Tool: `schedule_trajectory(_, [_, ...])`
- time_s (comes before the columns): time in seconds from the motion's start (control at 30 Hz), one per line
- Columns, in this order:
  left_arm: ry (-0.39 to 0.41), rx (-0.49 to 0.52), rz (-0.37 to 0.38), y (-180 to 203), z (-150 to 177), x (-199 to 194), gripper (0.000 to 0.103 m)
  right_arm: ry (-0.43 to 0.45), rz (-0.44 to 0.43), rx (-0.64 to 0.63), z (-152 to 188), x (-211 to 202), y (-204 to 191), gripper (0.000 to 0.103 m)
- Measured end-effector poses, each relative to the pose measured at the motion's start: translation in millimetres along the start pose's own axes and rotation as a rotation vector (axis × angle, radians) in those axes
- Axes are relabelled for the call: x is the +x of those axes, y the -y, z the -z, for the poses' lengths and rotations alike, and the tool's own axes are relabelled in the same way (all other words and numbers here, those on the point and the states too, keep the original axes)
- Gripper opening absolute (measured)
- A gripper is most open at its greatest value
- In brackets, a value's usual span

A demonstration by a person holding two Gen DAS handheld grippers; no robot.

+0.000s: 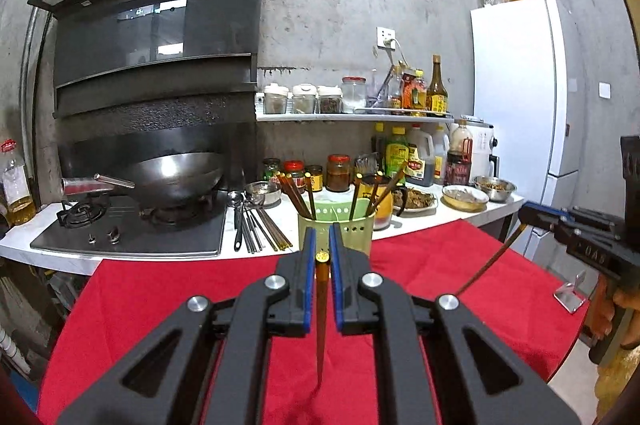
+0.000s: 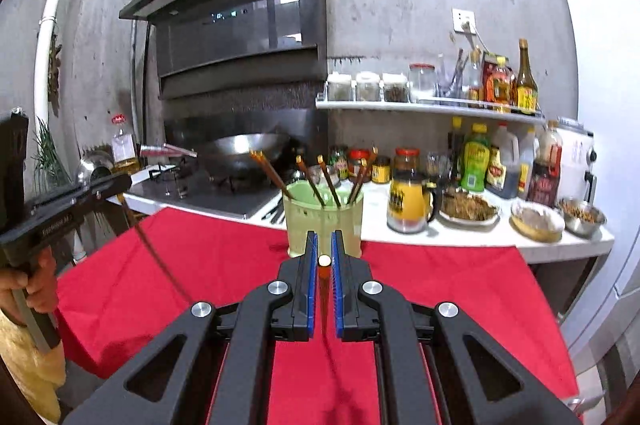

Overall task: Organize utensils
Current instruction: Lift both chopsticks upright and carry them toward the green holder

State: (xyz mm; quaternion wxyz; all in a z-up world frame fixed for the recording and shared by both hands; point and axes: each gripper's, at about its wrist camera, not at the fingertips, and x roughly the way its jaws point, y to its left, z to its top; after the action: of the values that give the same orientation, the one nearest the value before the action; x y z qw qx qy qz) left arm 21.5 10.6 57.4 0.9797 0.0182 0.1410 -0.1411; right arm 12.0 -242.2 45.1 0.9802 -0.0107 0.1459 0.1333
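Above the red cloth (image 1: pixel 160 305), each of two grippers, left (image 1: pixel 322 253) and right (image 2: pixel 324 257), pinches one chopstick (image 1: pixel 321 309) hanging tip-down. Just beyond stands one green holder (image 2: pixel 322 225) with about five chopsticks; more utensils (image 1: pixel 256 225) lie on the counter.

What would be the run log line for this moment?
left gripper: shut on chopstick | right gripper: shut on second chopstick | green holder: ahead, holds chopsticks
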Motion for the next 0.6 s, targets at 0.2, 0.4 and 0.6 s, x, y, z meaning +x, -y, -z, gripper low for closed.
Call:
schedule_trajectory(0.2, [0.003,-0.013,0.001,-6,-1,5,0.007,-0.003,0.005,-0.022,-17,13,-3,0.007])
schedule_trajectory(0.4, [-0.019,0.006,-0.012,-7,8,12,0.007,0.001,0.037,-0.034,-12,21,-5,0.007])
schedule_trajectory(0.6, [-0.236,0.006,0.024,-3,48,47,0.006,-0.113,0.027,-0.025,16,40,-3,0.007])
